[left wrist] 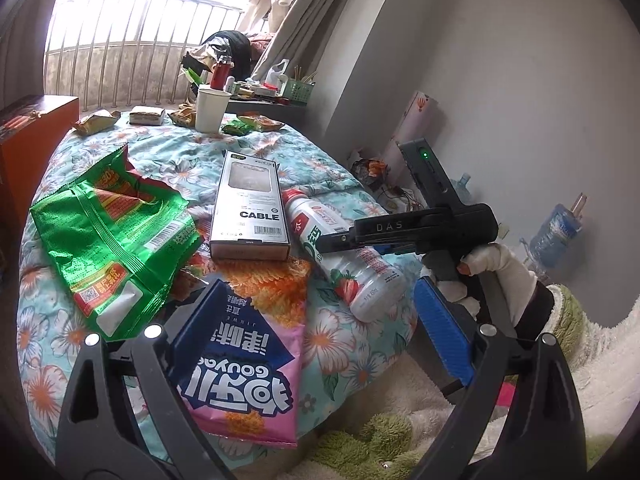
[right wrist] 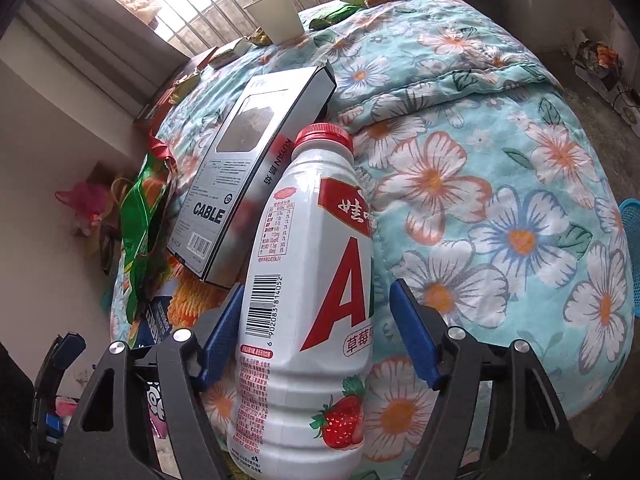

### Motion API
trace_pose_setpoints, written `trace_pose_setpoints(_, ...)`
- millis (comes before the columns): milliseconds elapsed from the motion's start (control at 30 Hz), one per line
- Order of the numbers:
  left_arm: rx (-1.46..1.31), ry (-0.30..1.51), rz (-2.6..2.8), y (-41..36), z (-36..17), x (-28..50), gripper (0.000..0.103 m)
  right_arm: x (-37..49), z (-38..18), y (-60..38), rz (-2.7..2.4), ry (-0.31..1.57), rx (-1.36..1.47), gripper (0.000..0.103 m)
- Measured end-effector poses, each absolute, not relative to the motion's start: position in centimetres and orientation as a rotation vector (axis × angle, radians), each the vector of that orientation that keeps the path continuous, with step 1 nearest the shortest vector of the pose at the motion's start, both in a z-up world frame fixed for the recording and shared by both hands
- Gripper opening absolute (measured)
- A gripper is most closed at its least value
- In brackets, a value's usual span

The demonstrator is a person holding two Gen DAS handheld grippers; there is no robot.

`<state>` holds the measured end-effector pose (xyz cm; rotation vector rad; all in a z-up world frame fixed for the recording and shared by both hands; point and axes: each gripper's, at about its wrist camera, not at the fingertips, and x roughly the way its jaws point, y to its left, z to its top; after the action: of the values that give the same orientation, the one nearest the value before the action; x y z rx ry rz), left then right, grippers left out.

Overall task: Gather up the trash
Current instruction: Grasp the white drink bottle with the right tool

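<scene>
In the right wrist view the bottle (right wrist: pixel 304 280) runs off the bottom edge, so its base is unseen, and it covers the lower corner of the cable box (right wrist: pixel 240 168). In the left wrist view the left claw's (left wrist: pixel 316 344) left finger is hidden behind the pink snack bag (left wrist: pixel 244 376). The small wrappers (left wrist: pixel 96 122) by the paper cup (left wrist: pixel 211 109) are too small to read.
</scene>
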<state>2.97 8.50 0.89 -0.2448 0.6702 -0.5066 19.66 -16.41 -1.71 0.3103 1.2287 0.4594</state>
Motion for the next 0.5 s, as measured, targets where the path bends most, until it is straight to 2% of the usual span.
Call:
trace_pose_setpoints(267, -0.284, 0.720, -0.512, 8.8, 1.8, 5.7, 0.090, 18.0, -1.6, -21.6, 0.297, 1.164, 0.425, 0.059)
trace_pose_setpoints(500, -0.271, 0.811, -0.491, 5.6, 4.3, 14.3, 0.090, 15.3, -2.2, -26.9, 0.235, 1.090, 0.560, 0.059)
